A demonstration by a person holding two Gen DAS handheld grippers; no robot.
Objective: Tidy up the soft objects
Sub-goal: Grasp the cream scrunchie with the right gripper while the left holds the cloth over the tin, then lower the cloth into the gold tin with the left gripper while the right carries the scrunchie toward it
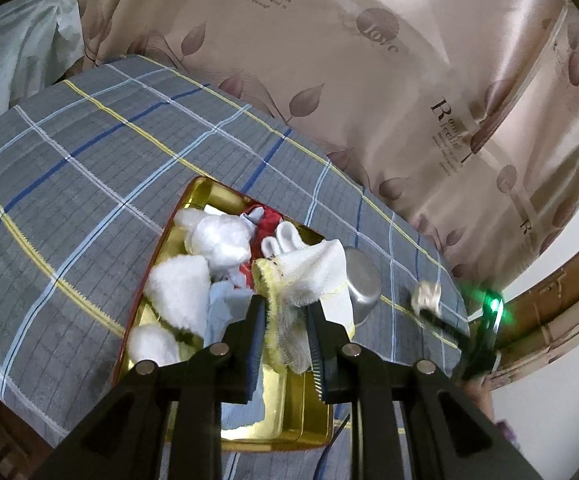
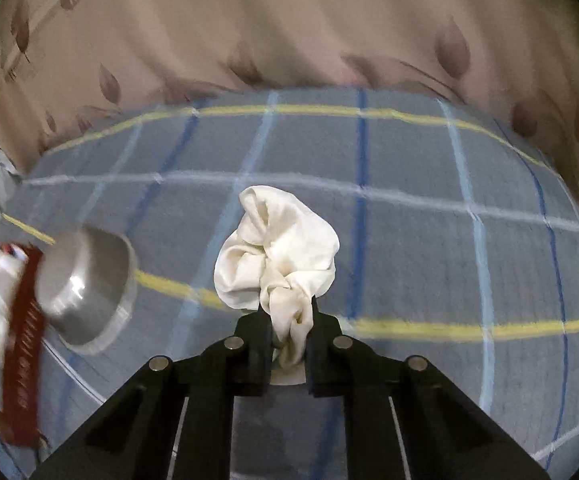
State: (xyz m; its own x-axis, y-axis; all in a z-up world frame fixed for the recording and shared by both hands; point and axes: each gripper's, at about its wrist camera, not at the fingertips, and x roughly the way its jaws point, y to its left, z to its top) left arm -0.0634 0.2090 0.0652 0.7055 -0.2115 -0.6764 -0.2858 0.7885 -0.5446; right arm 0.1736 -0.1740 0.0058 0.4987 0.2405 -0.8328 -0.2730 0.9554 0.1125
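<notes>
My left gripper is shut on a white sock with a yellow cuff, held over a gold tin tray that lies on the grey plaid bed cover. In the tray lie several white fluffy socks, a pale blue cloth and a red piece. My right gripper is shut on a cream satin scrunchie, lifted above the cover. In the left wrist view that right gripper shows blurred at the right with the scrunchie in its tips.
An upturned steel bowl rests on the plaid cover just right of the tray's red outer wall; it also shows in the left wrist view as the bowl. A beige leaf-print quilt lies behind. A wooden bed frame runs along the right.
</notes>
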